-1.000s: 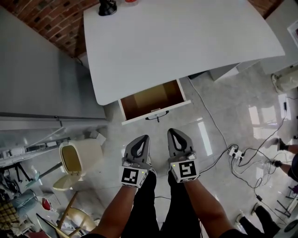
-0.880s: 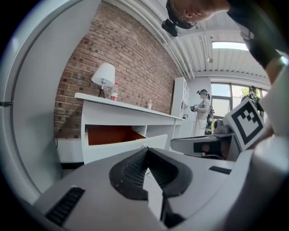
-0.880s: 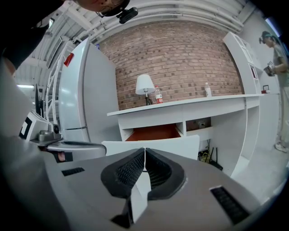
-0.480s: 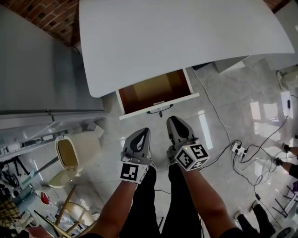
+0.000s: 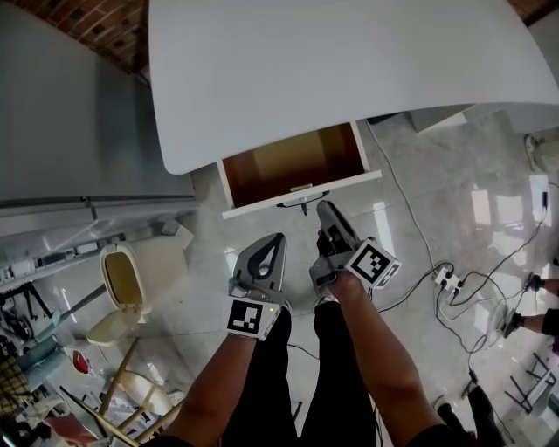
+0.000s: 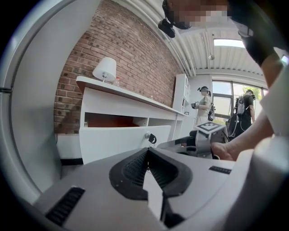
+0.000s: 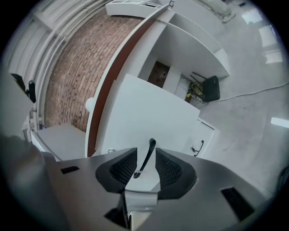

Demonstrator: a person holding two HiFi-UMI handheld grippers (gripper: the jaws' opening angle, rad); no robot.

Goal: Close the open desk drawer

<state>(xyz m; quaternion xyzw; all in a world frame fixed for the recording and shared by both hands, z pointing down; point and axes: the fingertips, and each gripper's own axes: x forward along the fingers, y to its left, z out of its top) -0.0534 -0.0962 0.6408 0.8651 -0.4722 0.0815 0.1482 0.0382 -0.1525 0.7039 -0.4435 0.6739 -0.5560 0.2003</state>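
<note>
White-fronted, brown-lined desk drawer (image 5: pixel 293 188) stands open; our right gripper (image 5: pixel 327 211), jaws slightly parted and empty, sits just beside its thin black handle (image 5: pixel 301 202). We'd push the front squarely inward, keeping our left gripper (image 5: pixel 274 241) pinched together, idle.

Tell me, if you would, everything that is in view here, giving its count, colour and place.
desk: one, white, top of the head view
drawer: one, white front and brown inside, open under the desk's near edge
drawer handle: one, black, on the drawer front
brick wall: one, red-brown, upper left behind the desk
bin: one, cream, lid open, on the floor at left
power strip: one, white, on the floor at right
lamp: one, white, on the desk in the left gripper view
people: two, one in light clothes and one in dark, far off by the windows
left gripper: one, grey, jaws together, below the drawer
right gripper: one, grey, jaws apart, drawer handle showing between them
</note>
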